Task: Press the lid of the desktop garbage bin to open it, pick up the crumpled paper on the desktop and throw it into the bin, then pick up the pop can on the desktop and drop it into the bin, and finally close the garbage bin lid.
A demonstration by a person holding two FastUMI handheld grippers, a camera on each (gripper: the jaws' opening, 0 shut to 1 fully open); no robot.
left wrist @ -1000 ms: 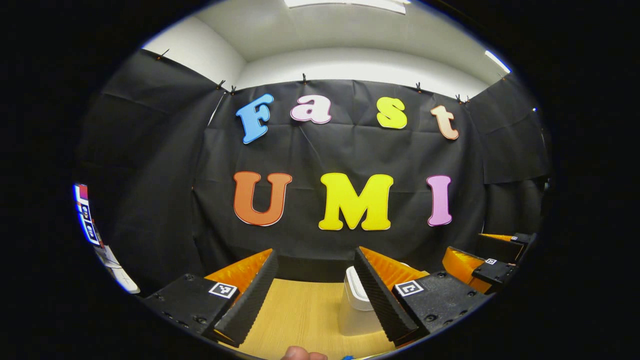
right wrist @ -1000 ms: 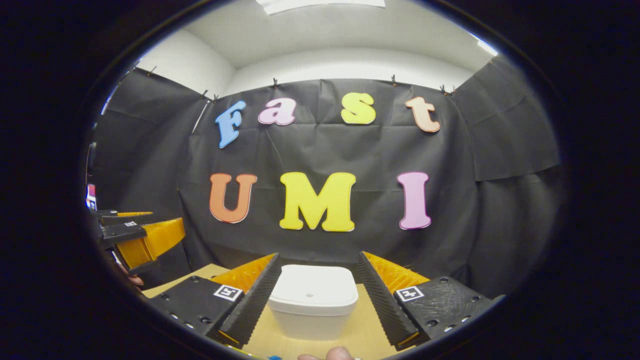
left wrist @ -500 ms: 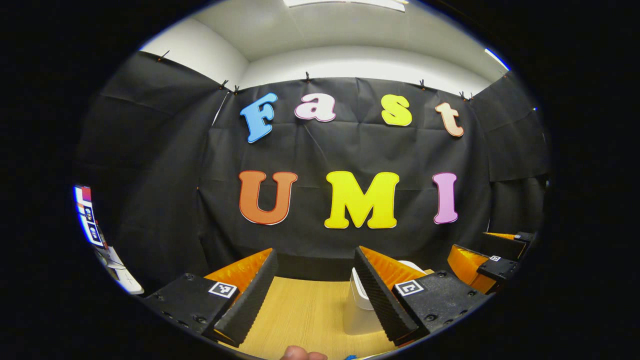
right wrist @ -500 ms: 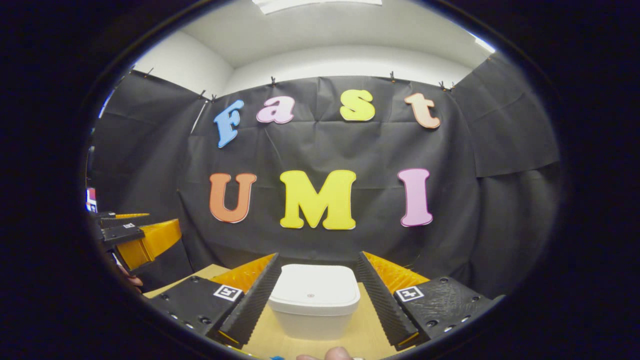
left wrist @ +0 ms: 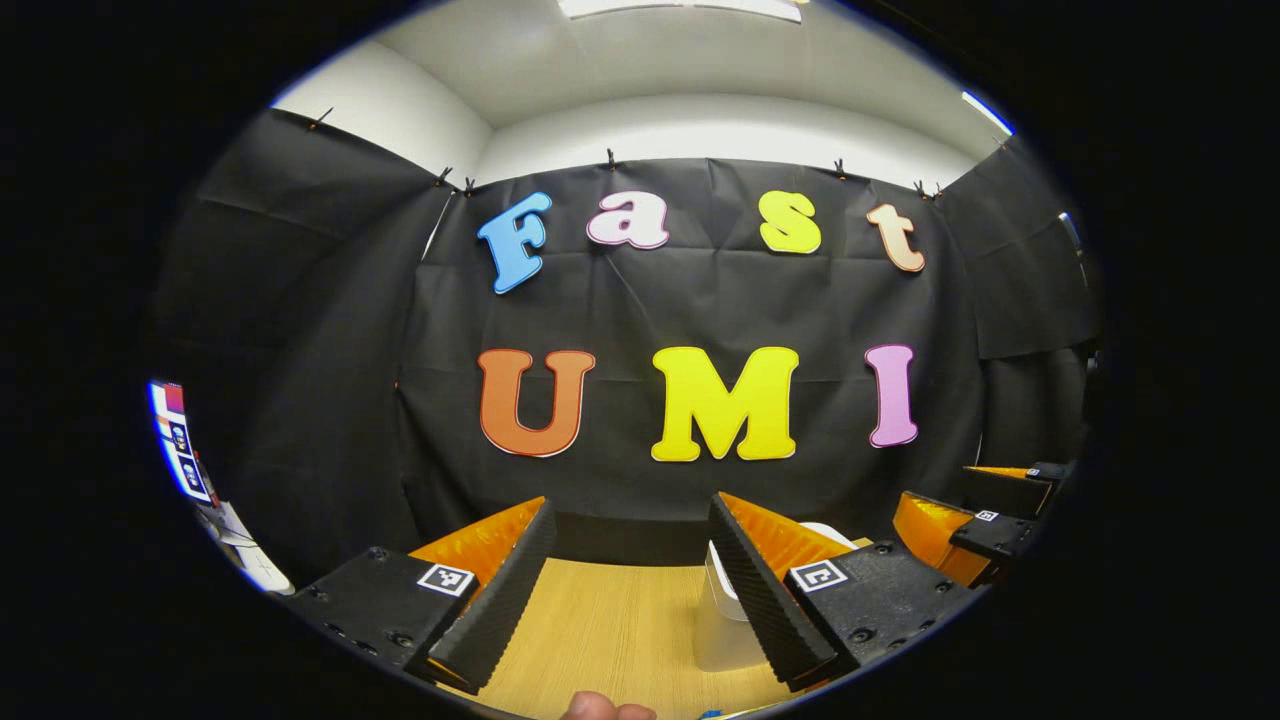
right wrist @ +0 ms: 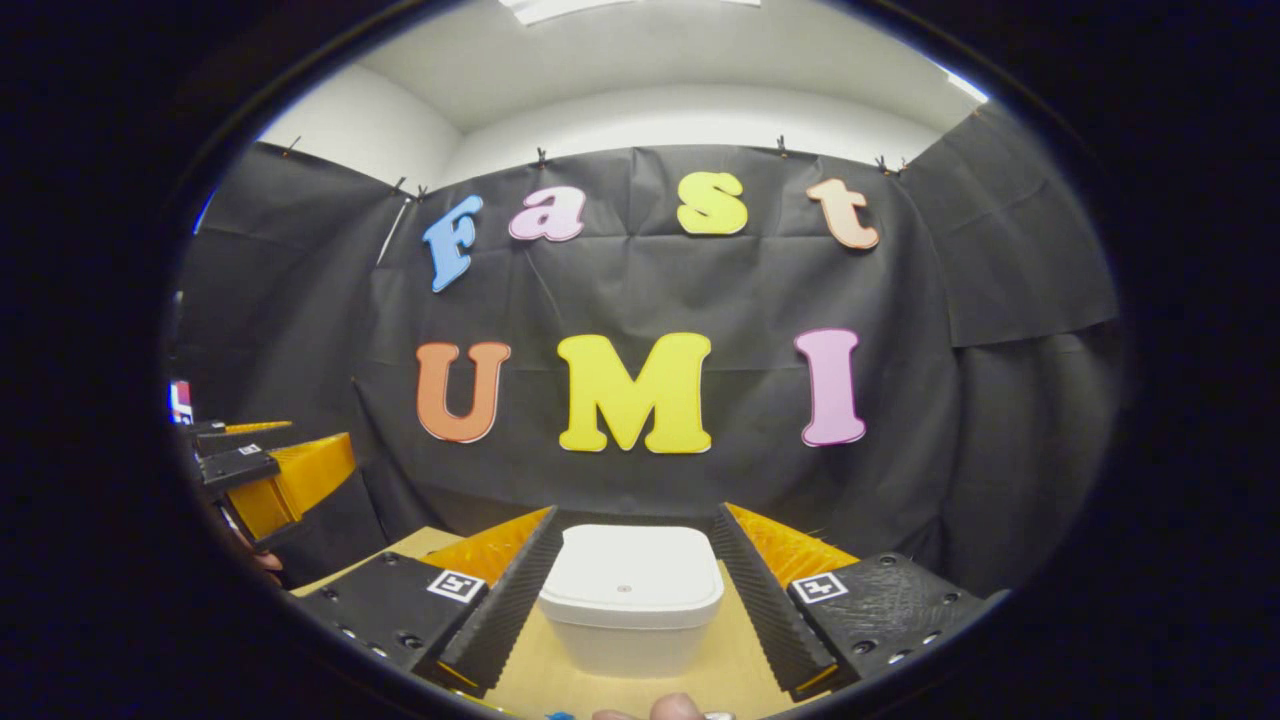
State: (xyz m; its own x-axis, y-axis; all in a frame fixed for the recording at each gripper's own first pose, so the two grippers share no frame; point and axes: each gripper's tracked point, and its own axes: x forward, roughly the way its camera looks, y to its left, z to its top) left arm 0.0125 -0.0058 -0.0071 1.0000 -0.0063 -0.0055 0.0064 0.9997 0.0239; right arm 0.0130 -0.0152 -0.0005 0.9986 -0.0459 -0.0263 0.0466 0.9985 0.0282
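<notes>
The white desktop bin (right wrist: 630, 600) stands on the wooden table with its lid down. It sits just ahead of my right gripper (right wrist: 635, 515), framed by the two spread fingers, which hold nothing; the gripper is open. In the left gripper view the bin (left wrist: 718, 625) peeks out from behind the right-hand finger. My left gripper (left wrist: 630, 510) is open and holds nothing, with bare wooden table (left wrist: 610, 630) ahead of it. Each gripper appears at the edge of the other's view: right gripper (left wrist: 985, 535), left gripper (right wrist: 265, 480).
The black cloth wall closes off the back of the table, close behind the bin. A lit screen (left wrist: 180, 440) stands at the far left. A fingertip of the person's hand (right wrist: 672, 708) shows at the bottom edge.
Both views have drifted slightly. The bin sits a little higher and closer between the right gripper's fingers, and slides further behind the left gripper's right-hand finger. Both grippers stay open.
</notes>
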